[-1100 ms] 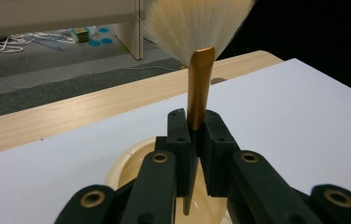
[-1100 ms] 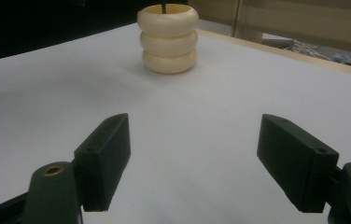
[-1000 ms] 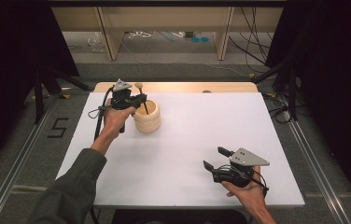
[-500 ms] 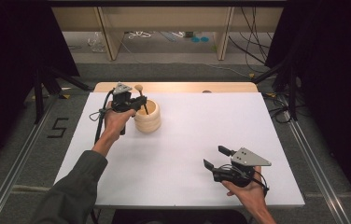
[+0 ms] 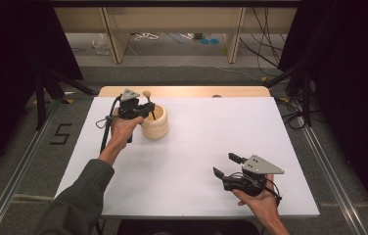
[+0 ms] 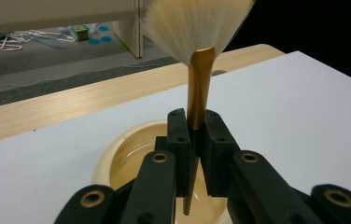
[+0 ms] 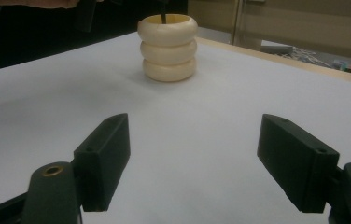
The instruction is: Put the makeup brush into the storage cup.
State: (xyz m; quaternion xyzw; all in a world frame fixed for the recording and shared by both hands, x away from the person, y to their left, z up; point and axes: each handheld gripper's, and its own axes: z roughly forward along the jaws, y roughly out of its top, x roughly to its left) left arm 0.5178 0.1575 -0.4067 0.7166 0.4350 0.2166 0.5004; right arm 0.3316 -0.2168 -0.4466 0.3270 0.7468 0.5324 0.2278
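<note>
On the white worktop (image 5: 196, 161), near its far left corner, stands a cream-coloured holder (image 5: 154, 122) shaped like three stacked rings, open at the top. The left tongs (image 5: 145, 111) hover over its mouth, clamped tight on the gold handle of a brush (image 6: 198, 88); in the left gripper view the jaws pinch the handle from both sides, the pale fanned bristles spread above them, and the handle's dark pointed end reaches down into the holder (image 6: 131, 158) below. In the high view the brush's rounded tip (image 5: 146, 93) pokes up just above the tongs. The left hand (image 5: 123, 125) grips the tool just beside the holder, its grey sleeve (image 5: 81, 200) coming in from the bottom left. The right tongs (image 5: 225, 164) sit low over the near right part of the worktop, well apart from the holder, jaws spread wide with nothing between them; the right gripper view shows bare white surface between the two black jaws and the holder (image 7: 167, 46) farther off. The right hand (image 5: 260, 198) holds them from below.
</note>
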